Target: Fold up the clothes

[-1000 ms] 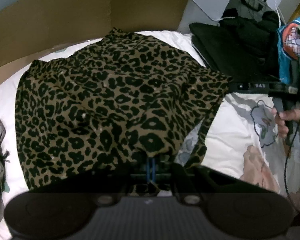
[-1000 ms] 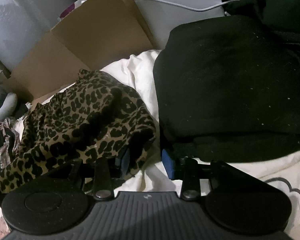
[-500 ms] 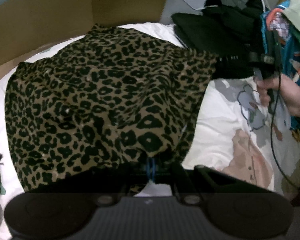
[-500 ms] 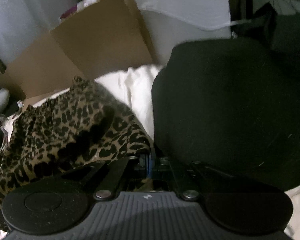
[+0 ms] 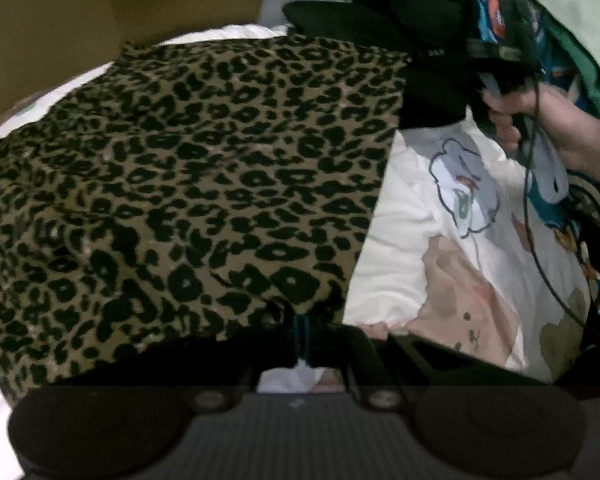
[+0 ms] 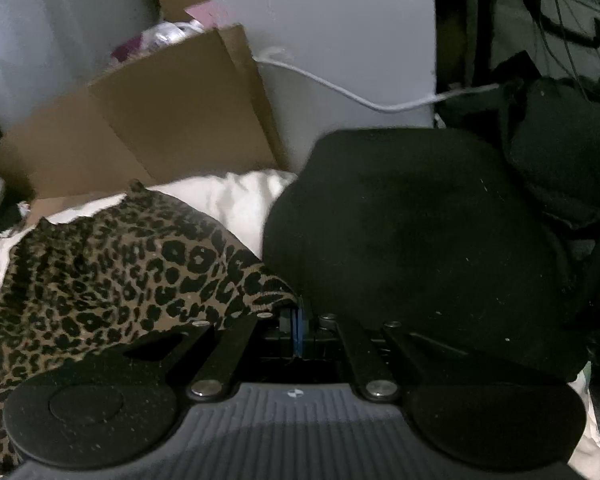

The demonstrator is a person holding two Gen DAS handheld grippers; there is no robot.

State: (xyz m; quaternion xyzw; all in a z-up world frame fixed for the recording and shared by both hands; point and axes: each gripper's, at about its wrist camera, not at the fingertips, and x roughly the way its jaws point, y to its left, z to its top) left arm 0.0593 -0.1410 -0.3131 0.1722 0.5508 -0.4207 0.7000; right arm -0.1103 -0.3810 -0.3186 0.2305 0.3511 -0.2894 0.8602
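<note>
Two grippers have hold of one leopard-print garment (image 5: 204,184). The left gripper (image 5: 302,334) has its blue pads pressed together on the near hem of the cloth, which bunches just above the fingertips. The right gripper (image 6: 297,322) is likewise clamped, its jaws closed on a far corner of the same garment (image 6: 112,276), where a ribbed edge folds into the pads. In the left wrist view the right hand (image 5: 540,124) is seen at the upper right, wrapped around the black handle of its gripper, with a thin black cable (image 5: 540,240) hanging down from it.

The garment is stretched between the two grips and spreads over a white bed cover (image 5: 452,216) printed with cartoon figures; its right edge runs straight from one gripper toward the other. Just beside the right gripper lies a folded black garment (image 6: 420,248) on the bed. Behind the bed stands brown cardboard (image 6: 148,124) against a pale wall, and a white cord (image 6: 364,100) droops across that wall. Darker clothes (image 6: 560,140) are heaped at the far right.
</note>
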